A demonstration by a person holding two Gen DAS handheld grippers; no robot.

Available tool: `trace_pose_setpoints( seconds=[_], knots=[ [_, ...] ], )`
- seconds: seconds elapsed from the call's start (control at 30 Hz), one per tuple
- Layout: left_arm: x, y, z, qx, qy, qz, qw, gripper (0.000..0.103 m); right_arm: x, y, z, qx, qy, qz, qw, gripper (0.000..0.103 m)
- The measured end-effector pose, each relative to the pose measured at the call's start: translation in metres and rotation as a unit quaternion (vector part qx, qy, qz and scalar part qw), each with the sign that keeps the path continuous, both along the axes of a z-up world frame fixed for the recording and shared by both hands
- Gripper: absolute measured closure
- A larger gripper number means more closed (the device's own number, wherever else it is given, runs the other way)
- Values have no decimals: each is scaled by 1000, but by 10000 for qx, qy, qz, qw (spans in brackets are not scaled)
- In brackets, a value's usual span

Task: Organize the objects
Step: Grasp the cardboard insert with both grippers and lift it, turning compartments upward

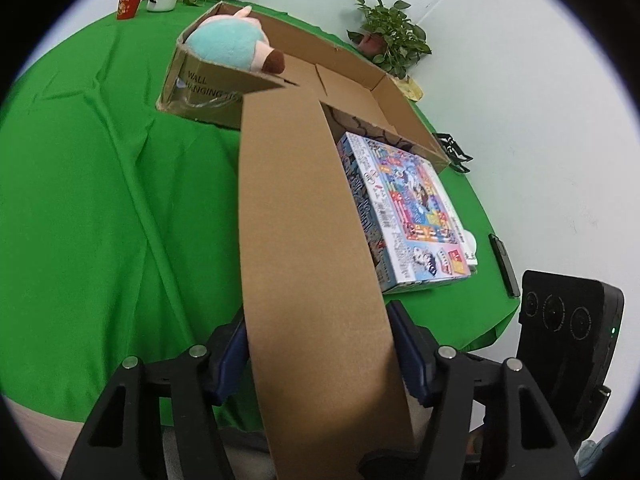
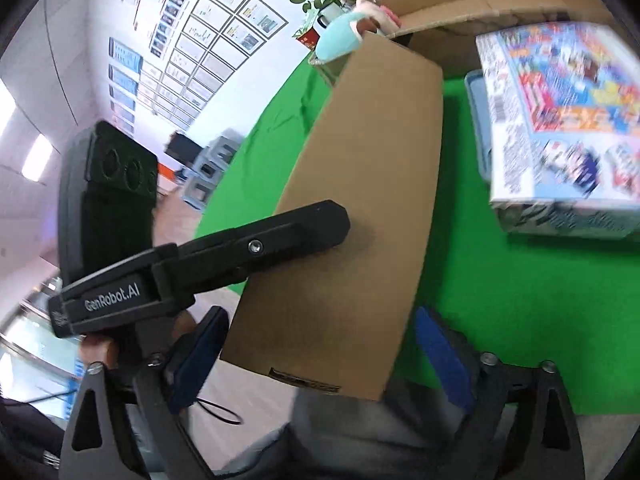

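The jaws of the left gripper (image 1: 318, 344) are clamping the long cardboard flap (image 1: 304, 216) of the open carton (image 1: 384, 96), while the right gripper (image 2: 320, 344) is standing wide, straddling the flap's end. Inside the carton, a plush toy (image 1: 232, 42) is lying; a puzzle box (image 1: 408, 216) is resting beside the flap on the green cloth (image 1: 100, 200).

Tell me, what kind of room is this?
Probably an office or lab used for recording: a table under green cloth, rows of printed sheets on the wall, and stacked stools on the floor behind.
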State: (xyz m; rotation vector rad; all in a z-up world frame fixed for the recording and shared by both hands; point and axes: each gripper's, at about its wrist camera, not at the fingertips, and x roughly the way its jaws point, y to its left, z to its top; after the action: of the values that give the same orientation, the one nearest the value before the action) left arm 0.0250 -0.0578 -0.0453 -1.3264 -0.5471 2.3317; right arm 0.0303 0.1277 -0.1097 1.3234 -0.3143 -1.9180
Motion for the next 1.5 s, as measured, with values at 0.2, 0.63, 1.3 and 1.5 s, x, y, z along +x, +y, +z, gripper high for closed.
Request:
trace_pose_setpoints(
  seconds=[0.2,0.63,1.3,1.5],
  knots=[
    [-2,6,10,21,164,27,9999,53,1,20,21,450,488,-177,9976,1],
    [3,18,11,360,192,-359,9985,71,12,-12,33,678,691,300,9948,18],
    [10,30,20,-133,455,-382,9981,71,10,17,10,938,553,-249,9937,19],
    [15,22,10,-550,323,-133,9979,71,11,7,11,1362,854,-254,9867,47]
  ],
)
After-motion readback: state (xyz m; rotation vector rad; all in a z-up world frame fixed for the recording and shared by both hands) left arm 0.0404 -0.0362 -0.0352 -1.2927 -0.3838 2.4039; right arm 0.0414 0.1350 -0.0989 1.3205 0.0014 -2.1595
